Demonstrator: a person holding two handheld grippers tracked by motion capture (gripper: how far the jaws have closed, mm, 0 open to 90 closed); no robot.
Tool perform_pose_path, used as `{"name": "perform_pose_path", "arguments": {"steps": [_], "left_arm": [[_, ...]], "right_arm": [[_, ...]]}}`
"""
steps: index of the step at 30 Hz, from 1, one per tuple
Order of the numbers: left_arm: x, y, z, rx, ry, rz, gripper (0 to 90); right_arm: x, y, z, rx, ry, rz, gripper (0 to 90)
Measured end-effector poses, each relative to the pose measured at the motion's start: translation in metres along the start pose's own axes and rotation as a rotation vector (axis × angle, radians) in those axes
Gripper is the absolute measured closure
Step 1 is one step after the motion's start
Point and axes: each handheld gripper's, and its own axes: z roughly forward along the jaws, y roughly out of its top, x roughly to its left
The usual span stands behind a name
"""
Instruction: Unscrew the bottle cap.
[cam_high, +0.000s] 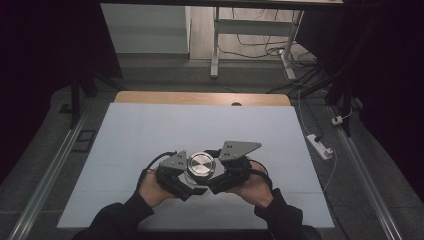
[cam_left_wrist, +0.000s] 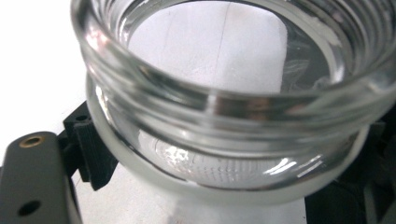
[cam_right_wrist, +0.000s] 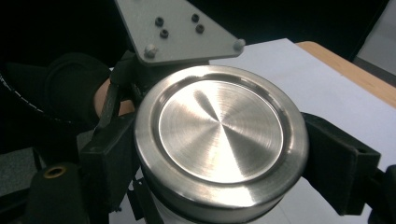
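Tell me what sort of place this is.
Probably a lab or recording workroom: a white-covered table, loose cables and a power strip on the floor, and desk legs beyond.

Both forearms wear black sleeves — cuffs ending at the wrists. The left gripper and right gripper are black, each topped by a grey three-cornered plate with dark screws — black cables trail behind, and a brass-coloured insert sits by each jaw.
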Motion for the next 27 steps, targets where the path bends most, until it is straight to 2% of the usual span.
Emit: {"name": "perform_pose_path", "arguments": {"steps": [14,27], "left_arm": [[0.005,-0.003,-0.004,0.019,0.029,-0.010,15.5],[0.021,-0.010,-0.010,0.039,0.102,-0.046,15.5]], "right_arm": [[-0.008,-0.001,-0.012,-0.007,-0.050,0.014,18.1],[-0.006,-0.005,-0.013,0.003,-0.049,0.012,18.1]]}}
